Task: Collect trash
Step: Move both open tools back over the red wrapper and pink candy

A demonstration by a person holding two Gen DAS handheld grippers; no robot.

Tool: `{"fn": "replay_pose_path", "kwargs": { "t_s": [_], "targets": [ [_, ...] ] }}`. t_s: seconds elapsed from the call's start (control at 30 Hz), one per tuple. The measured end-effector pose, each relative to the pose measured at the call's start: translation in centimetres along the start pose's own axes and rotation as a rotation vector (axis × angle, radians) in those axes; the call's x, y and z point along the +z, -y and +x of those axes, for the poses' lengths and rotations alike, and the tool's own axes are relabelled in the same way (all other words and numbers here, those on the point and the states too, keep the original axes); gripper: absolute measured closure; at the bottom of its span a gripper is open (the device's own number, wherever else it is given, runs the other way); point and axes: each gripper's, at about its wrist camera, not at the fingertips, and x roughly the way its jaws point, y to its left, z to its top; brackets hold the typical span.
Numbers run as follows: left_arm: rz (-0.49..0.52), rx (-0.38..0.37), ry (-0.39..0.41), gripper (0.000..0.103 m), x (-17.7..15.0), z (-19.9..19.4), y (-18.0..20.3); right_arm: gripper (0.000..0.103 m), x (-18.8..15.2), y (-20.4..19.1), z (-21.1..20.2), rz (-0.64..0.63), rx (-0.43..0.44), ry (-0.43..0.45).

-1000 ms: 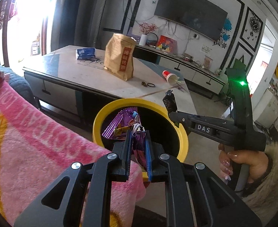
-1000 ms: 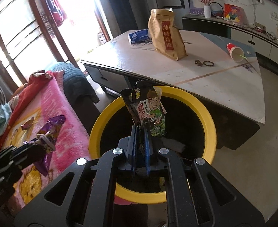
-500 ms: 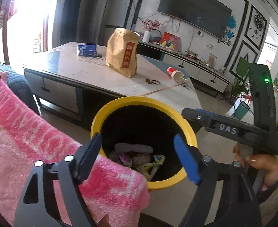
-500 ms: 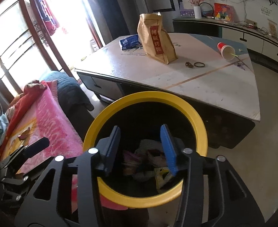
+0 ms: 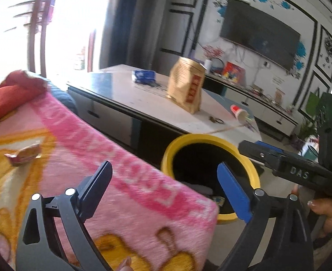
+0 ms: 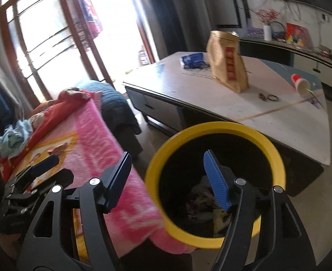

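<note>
A yellow-rimmed black bin (image 5: 211, 139) (image 6: 215, 127) stands on the floor between a pink blanket and a low table. Crumpled wrappers (image 6: 202, 201) lie at its bottom. My left gripper (image 5: 163, 164) hovers over the blanket's edge just left of the bin, its jaws opening wide with nothing between them. My right gripper (image 6: 168, 153) hangs above the bin's left rim, jaws also opening and empty. A small red-brown candy wrapper (image 5: 23, 155) (image 6: 57, 149) lies on the blanket, left of both grippers.
The pink blanket (image 5: 102, 149) covers a sofa at the left. A low table (image 5: 125, 90) behind the bin carries a brown paper bag (image 5: 186, 88), a blue packet (image 5: 143, 75), a tipped red-and-white paper cup (image 5: 239, 113) and hair ties (image 5: 215, 119).
Both grippers opened and let go of their wrappers, which now lie in the bin. Both views have swung left, toward the blanket.
</note>
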Motion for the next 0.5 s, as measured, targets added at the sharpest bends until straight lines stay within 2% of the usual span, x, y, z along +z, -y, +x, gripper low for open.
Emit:
{"fn": "replay_pose_path", "kwargs": {
  "t_s": [0.5],
  "targets": [
    [-0.114,0.185,0.086,0.009,-0.6,-6.7,-8.1,0.044,-0.2,-8.0,2.7,-0.116,0.127,-0.050]
  ]
}}
